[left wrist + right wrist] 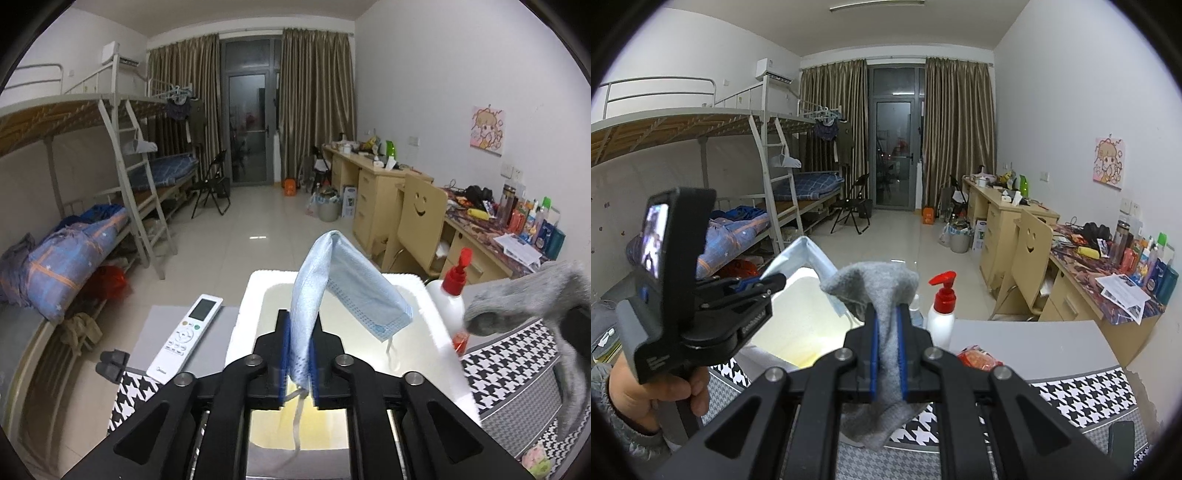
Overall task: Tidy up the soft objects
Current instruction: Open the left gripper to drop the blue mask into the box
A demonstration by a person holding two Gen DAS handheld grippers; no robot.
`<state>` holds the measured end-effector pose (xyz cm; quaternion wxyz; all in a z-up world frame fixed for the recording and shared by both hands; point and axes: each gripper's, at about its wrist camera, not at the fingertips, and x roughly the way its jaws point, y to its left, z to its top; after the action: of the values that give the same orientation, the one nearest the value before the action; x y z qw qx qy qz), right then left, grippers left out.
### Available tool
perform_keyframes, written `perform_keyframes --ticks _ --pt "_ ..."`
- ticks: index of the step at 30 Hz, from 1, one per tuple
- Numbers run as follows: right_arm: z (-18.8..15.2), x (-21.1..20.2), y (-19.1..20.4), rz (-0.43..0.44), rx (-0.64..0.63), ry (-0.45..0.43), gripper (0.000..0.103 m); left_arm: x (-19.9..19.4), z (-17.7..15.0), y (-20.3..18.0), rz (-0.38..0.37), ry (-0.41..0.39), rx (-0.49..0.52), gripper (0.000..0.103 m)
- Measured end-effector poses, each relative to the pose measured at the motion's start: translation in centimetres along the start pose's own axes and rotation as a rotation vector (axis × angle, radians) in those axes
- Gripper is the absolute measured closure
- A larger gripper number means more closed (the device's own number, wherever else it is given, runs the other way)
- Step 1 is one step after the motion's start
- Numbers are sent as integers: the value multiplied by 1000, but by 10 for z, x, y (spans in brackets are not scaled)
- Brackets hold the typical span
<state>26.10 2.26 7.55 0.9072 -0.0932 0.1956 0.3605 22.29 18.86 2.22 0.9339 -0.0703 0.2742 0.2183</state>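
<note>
Soft items held above the white box (436, 314).
Left tongs (299, 354) are clamped on the limp, light face mask (354, 284); right tongs (886, 354) on the floppy grey sock (882, 291), pinched mid-fabric.

A light blue face mask (343, 284) is pinched between the left claw (299, 354), folded over so one half hangs toward 3 o'clock above the white foam box (255, 295). A grey sock (882, 314) is clamped in the right claw (886, 354), both ends drooping.
</note>
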Motion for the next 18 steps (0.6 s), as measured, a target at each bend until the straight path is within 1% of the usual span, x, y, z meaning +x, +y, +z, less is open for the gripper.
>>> perform_keyframes --ticks 1,2,3,4,6,8,10,14,16,18 --pt "0 0 0 0 -1 0 92 2 -1 0 5 7 2 65" --pt "0 0 0 1 -1 0 91 3 -2 -1 3 9 3 56" --pt "0 0 1 1 -3 -1 91 2 -3 -1 -2 5 2 43" --pt "0 1 1 0 -4 -1 91 2 -3 -1 -1 -1 2 39" --pt "1 1 1 -2 -3 0 91 1 -3 -3 16 -9 9 39" --pt "1 2 0 -1 -1 2 91 -1 -3 -3 17 -14 10 35" --pt "1 3 -1 -1 0 4 91 -4 -3 0 19 -22 2 27" --pt "2 6 -1 3 0 8 91 -12 -2 6 26 -47 -12 19" --pt "3 8 0 7 -2 9 91 -16 -2 9 36 -56 -21 8" --pt "4 9 1 17 -3 10 91 -21 -2 13 40 -73 -34 5"
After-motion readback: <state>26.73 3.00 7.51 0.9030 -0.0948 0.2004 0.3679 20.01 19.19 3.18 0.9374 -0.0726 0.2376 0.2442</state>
